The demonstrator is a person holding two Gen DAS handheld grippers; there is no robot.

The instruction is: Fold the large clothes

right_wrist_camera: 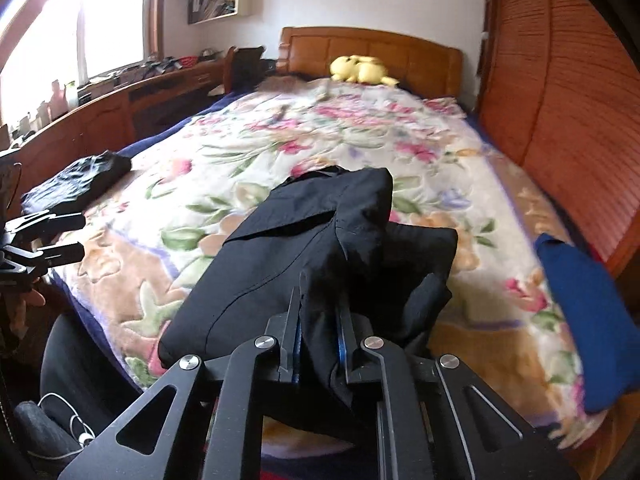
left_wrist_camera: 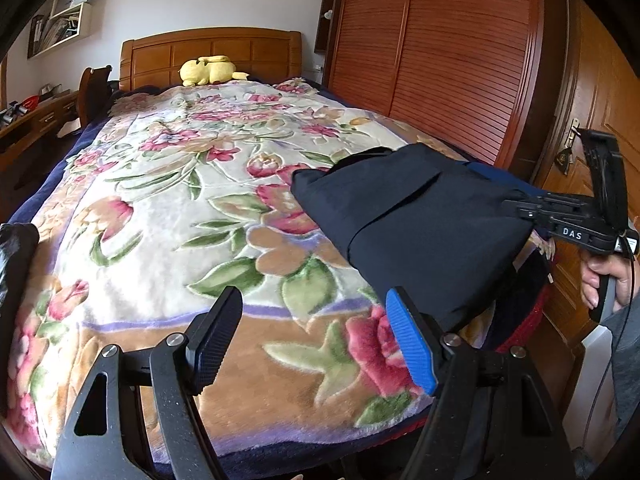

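**Right gripper pinched a bunched fold, left stood spread**

Right gripper was pinching a bunch of the dark garment, which lay just ahead on the floral blanket. Left gripper stood spread, the garment beyond its right finger. Lifting by that one bunch could have undone the fold. Farther off sat a yellow plush toy.

Blue cloth motion-blurred; right gripper pads hidden by garment.
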